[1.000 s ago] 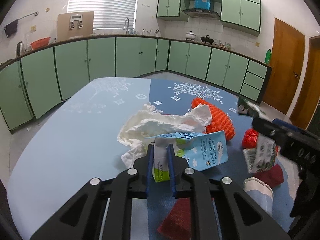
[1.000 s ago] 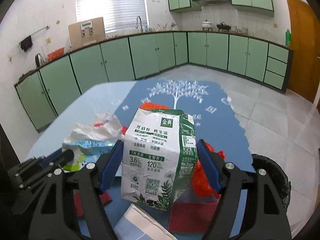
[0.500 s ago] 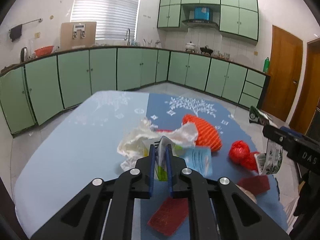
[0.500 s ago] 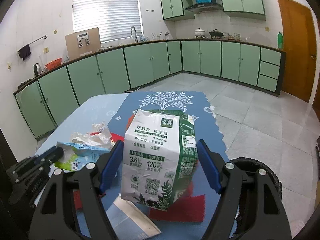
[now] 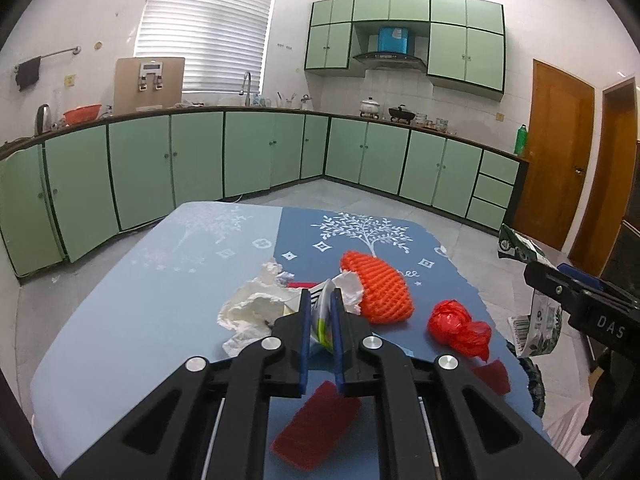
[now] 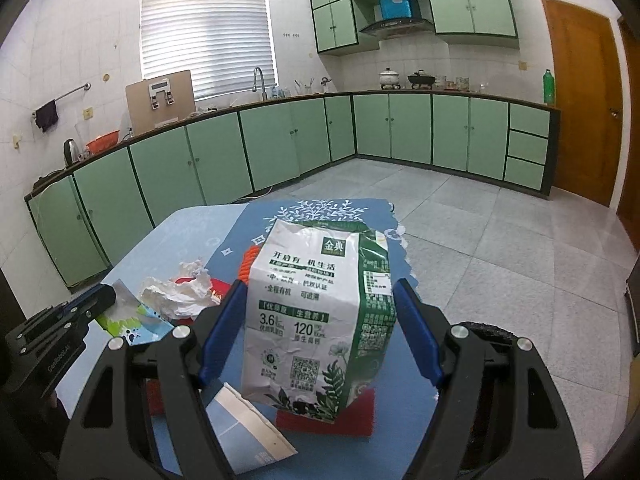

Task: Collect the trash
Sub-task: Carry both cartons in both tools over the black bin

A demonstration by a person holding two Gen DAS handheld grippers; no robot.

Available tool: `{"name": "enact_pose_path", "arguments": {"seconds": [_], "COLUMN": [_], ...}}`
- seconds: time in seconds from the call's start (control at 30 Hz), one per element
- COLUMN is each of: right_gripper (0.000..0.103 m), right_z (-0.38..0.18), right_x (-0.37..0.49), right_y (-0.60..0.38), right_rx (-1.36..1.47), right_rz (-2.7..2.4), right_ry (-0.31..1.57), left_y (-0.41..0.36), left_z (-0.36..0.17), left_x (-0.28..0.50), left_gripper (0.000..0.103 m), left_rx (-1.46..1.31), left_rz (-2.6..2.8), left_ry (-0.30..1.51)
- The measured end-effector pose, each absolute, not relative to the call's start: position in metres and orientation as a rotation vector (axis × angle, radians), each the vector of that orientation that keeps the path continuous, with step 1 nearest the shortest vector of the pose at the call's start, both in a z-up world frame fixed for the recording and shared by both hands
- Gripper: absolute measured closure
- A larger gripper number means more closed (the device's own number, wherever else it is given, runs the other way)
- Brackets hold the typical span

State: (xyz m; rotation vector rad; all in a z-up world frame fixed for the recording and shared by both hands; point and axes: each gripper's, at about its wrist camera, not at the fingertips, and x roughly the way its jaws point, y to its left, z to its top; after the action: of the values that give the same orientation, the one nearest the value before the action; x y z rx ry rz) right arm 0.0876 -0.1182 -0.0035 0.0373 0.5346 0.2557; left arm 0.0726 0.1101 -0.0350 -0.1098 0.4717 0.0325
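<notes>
My left gripper (image 5: 320, 312) is shut on a flattened blue milk carton (image 5: 320, 320) and holds it above the table; the carton also shows in the right wrist view (image 6: 136, 320). My right gripper (image 6: 320, 308) is shut on a white and green milk carton (image 6: 320, 320), held off the table at its right side; it shows in the left wrist view (image 5: 540, 320). On the blue tablecloth (image 5: 160, 292) lie crumpled white tissue (image 5: 252, 308), an orange foam net (image 5: 380, 288) and a crumpled red bag (image 5: 460, 326).
Red flat pieces (image 5: 316, 424) lie near the table's front edge. A white paper piece (image 6: 252, 428) lies under the right gripper. A black round bin rim (image 6: 488, 330) sits on the floor right of the table. Green kitchen cabinets (image 5: 240, 156) line the walls.
Both grippers have risen and pulled back from the table, each with its carton. The blue carton has lifted off the tissue and now hangs edge-on between the left fingers.
</notes>
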Motion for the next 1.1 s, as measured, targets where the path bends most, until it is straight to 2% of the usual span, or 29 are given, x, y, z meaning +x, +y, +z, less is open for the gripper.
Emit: {"name": "enact_pose_path", "arguments": {"seconds": [0.5, 0.83, 1.1], "right_gripper": [0.031, 0.031, 0.031], "right_z": [0.014, 0.025, 0.010], "right_x": [0.087, 0.085, 0.083], "right_y": [-0.163, -0.209, -0.261], "right_rx": [0.045, 0.031, 0.043], "right_rz": [0.161, 0.070, -0.019], "right_ry": [0.505, 0.476, 0.491], "left_y": [0.065, 0.004, -0.057], "left_z": [-0.005, 0.004, -0.005], "left_x": [0.101, 0.126, 0.145], "left_gripper": [0.094, 0.094, 0.094], "left_rx": [-0.086, -0.083, -0.060], "left_rz": [-0.070, -0.192, -0.300], "left_ry": [0.412, 0.404, 0.435]}}
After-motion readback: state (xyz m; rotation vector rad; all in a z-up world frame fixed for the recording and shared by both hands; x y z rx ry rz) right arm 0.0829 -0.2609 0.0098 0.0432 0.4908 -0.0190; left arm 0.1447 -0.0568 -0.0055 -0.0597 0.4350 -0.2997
